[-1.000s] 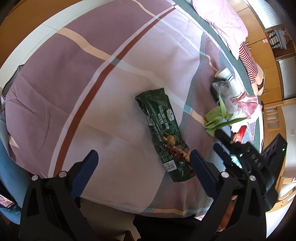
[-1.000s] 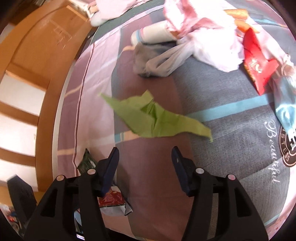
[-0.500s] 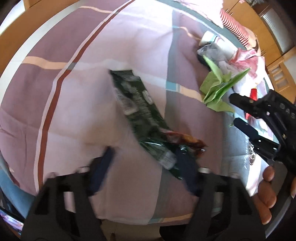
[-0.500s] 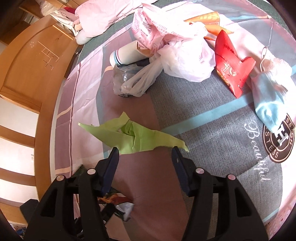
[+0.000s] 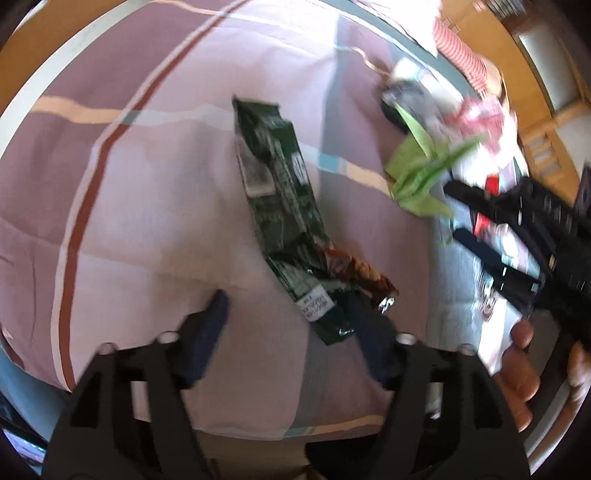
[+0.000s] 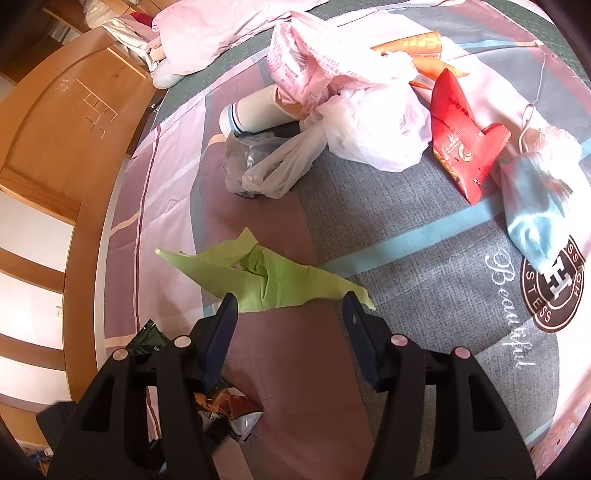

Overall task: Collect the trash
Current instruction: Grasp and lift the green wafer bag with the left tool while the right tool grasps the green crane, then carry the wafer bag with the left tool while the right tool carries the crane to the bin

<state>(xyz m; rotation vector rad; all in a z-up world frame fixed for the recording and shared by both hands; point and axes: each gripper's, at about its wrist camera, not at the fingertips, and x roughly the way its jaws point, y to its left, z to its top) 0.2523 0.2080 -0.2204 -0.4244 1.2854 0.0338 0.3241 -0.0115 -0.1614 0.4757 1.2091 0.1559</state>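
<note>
A long dark green snack wrapper (image 5: 280, 206) lies flat on the purple striped bedsheet (image 5: 147, 206), with a brown foil piece (image 5: 354, 269) at its near end. My left gripper (image 5: 290, 317) points down over that near end. Its jaws are opening, and the wrapper's tip lies between them by the right finger (image 5: 365, 325), unpressed. A crumpled light green paper (image 6: 266, 273) rests on the sheet just ahead of my right gripper (image 6: 290, 314), which stands open and holds nothing. The right gripper (image 5: 476, 225) also shows at the right of the left wrist view.
Beyond the green paper lies a pile: white plastic bags (image 6: 369, 125), a paper cup (image 6: 255, 110), a red packet (image 6: 461, 147), an orange packet (image 6: 417, 44) and a pale blue cloth (image 6: 535, 206). A pink pillow (image 6: 221, 33) and the wooden bed frame (image 6: 55, 129) lie at the far left.
My left gripper has moved in over the wrapper's near end and rolled; its jaws narrowed, then widened again. The right gripper has barely moved; the green paper now sits closer to its fingertips.
</note>
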